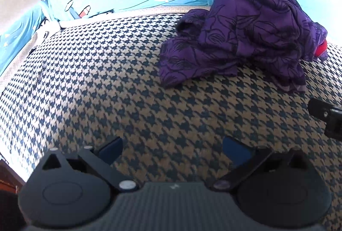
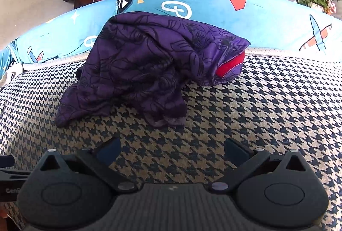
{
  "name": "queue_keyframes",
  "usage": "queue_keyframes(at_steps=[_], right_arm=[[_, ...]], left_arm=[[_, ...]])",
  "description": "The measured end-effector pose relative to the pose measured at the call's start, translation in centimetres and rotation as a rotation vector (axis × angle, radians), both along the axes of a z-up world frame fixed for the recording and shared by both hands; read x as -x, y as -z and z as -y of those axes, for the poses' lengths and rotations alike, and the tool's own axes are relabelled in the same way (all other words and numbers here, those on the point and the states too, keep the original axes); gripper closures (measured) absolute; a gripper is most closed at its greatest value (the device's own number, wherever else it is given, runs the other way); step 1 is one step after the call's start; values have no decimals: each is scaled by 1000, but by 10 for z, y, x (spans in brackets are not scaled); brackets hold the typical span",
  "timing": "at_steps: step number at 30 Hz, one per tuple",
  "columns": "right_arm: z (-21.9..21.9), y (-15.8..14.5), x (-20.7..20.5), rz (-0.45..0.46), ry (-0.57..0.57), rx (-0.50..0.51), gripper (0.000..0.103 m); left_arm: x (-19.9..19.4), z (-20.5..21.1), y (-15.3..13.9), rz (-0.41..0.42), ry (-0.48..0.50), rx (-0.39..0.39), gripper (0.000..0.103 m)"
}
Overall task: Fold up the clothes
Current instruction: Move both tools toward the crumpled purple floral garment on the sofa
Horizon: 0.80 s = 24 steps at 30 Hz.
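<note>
Garment point(image 2: 145, 62) is bunched; its type and its underside cannot be told. Red lining point(image 2: 232, 65) shows only at one opening, the rest hidden in the folds. In the left wrist view the right gripper point(image 1: 327, 117) is cut off by the picture's edge beside the garment, fingers unseen.

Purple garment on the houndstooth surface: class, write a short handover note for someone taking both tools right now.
Left tool: open, empty, hovering over the houndstooth surface.
Right tool: open, empty, short of the cloth.
Purple garment: crumpled in a heap at the back, against the blue patterned cushion; a red part shows at its right end.
Done: nothing folded.
Left: grasp it, spread it flat, fold.
</note>
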State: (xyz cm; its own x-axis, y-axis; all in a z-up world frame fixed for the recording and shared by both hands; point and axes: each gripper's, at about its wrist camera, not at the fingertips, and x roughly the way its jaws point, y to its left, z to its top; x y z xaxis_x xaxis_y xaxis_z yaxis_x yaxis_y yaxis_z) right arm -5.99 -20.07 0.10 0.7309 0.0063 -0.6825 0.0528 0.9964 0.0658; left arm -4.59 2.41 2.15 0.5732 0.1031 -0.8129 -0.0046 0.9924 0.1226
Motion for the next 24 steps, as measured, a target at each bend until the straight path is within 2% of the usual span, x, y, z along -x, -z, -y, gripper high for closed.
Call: queue_keyframes(at_steps=[6, 7, 24], right_arm=[[5, -2, 7, -5, 5, -12, 0], [5, -2, 9, -7, 8, -9, 0], [6, -6, 35, -18, 18, -30, 0]], left_arm=[[13, -4, -11, 1, -12, -1, 0], [14, -4, -13, -7, 36, 15, 0], [35, 5, -24, 8, 60, -3, 0]])
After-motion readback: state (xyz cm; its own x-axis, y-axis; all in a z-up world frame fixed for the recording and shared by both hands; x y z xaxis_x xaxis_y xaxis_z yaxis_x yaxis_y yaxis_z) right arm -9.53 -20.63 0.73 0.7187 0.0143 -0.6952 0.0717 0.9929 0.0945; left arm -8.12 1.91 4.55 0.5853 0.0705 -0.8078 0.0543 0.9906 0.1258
